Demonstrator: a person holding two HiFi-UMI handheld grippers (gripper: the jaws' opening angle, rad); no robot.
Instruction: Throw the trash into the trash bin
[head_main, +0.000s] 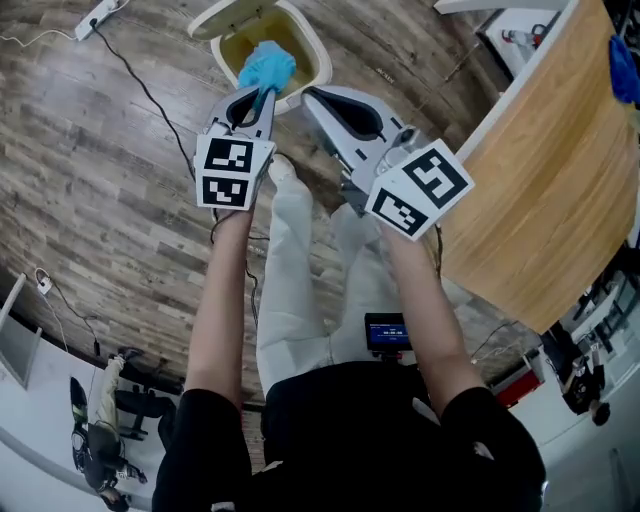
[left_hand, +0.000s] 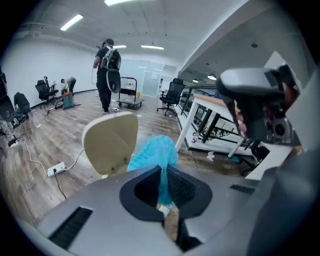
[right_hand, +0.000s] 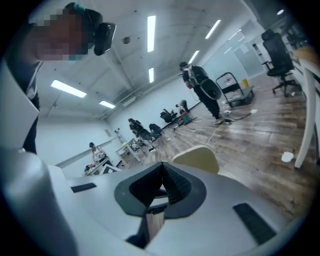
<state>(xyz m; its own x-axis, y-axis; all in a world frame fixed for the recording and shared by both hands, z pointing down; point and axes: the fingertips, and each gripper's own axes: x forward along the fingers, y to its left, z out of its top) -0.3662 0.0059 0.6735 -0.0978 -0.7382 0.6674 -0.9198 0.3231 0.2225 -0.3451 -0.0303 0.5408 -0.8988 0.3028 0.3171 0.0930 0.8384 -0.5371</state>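
A cream trash bin (head_main: 310, 45) stands on the wood floor with its lid (head_main: 225, 15) swung up. My left gripper (head_main: 263, 95) is shut on a crumpled blue piece of trash (head_main: 266, 67), which hangs over the bin's opening. In the left gripper view the blue trash (left_hand: 152, 154) bulges out beyond the left gripper (left_hand: 163, 189), with the raised lid (left_hand: 111, 142) behind it. My right gripper (head_main: 309, 94) is just right of the bin, shut with nothing in it. In the right gripper view its pads meet at the right gripper's tip (right_hand: 161, 172), and the lid (right_hand: 197, 159) shows past them.
A wooden table (head_main: 540, 180) runs along the right. A power strip (head_main: 100, 15) and its cable lie on the floor at the far left. In the left gripper view a person (left_hand: 106, 75), office chairs and a cart stand far off.
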